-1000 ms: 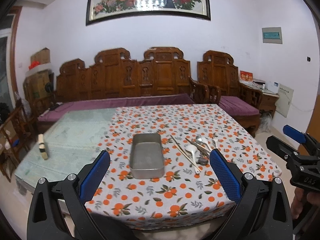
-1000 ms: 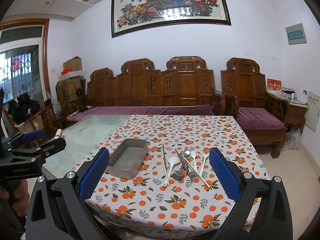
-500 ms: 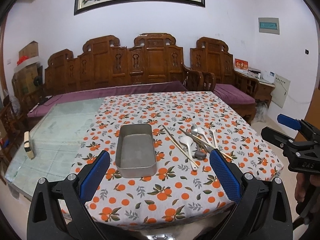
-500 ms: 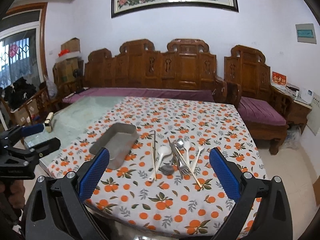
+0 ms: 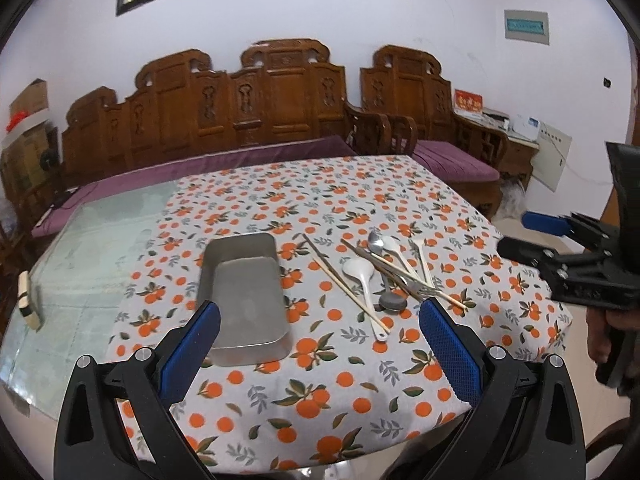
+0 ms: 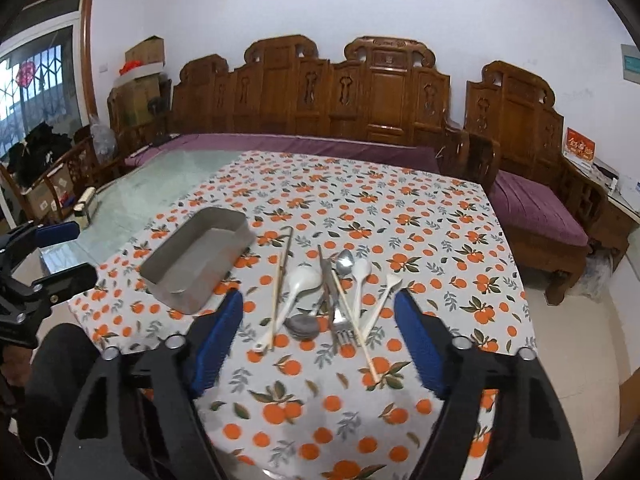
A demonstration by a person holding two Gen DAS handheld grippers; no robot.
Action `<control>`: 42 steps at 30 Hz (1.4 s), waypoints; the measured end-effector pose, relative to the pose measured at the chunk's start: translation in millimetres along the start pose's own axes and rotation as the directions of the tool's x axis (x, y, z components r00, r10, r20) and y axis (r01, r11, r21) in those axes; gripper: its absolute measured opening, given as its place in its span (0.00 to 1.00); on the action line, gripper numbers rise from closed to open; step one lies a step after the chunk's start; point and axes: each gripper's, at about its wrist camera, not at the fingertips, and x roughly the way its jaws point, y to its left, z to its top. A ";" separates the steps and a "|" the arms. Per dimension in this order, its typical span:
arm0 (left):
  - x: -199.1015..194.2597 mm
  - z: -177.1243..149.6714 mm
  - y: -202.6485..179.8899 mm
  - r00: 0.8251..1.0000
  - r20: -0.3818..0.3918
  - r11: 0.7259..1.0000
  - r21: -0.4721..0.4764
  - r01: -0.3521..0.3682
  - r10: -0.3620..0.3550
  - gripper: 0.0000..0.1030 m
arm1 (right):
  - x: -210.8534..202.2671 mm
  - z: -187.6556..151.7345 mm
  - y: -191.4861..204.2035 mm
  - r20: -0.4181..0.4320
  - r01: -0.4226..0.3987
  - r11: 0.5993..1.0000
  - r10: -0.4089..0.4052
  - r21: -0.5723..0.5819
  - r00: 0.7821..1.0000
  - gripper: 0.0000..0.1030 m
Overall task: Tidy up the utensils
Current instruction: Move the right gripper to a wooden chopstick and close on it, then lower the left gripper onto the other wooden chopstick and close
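An empty grey metal tray [image 5: 244, 292] [image 6: 198, 258] lies on the orange-print tablecloth. To its right is a loose pile of utensils: white spoons [image 5: 362, 276] [image 6: 298, 282], a metal spoon [image 6: 345, 261], a fork [image 6: 340, 326] and wooden chopsticks [image 5: 340, 280] [image 6: 278, 284]. My left gripper [image 5: 320, 342] is open and empty above the table's near edge, in front of the tray. My right gripper [image 6: 318, 334] is open and empty, just short of the utensil pile; it also shows at the right of the left wrist view [image 5: 532, 234].
The tablecloth [image 5: 320, 380] covers the right part of a glass-topped table [image 5: 96, 248]. A small block [image 5: 28, 306] lies near the table's left edge. A carved wooden bench [image 5: 248, 100] with purple cushions stands behind the table.
Both grippers have moved forward and lower toward the table. The tray and utensils look larger and have not been touched.
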 end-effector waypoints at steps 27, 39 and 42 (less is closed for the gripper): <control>118.7 -23.8 -38.1 0.976 -0.215 0.998 0.044 0.042 -0.032 0.77 | 158.6 -81.5 -60.6 -0.326 -0.042 0.998 0.023 -0.050 0.945 0.31; 157.7 -25.6 -52.5 0.965 -0.263 0.997 0.076 0.015 0.005 0.69 | 165.3 -84.9 -54.9 -0.343 -0.086 0.992 0.048 -0.095 0.938 0.05; 168.5 -26.7 -58.5 0.961 -0.277 0.997 0.078 0.023 -0.001 0.69 | 160.3 -81.4 -60.9 -0.329 -0.089 0.994 0.064 -0.063 0.942 0.05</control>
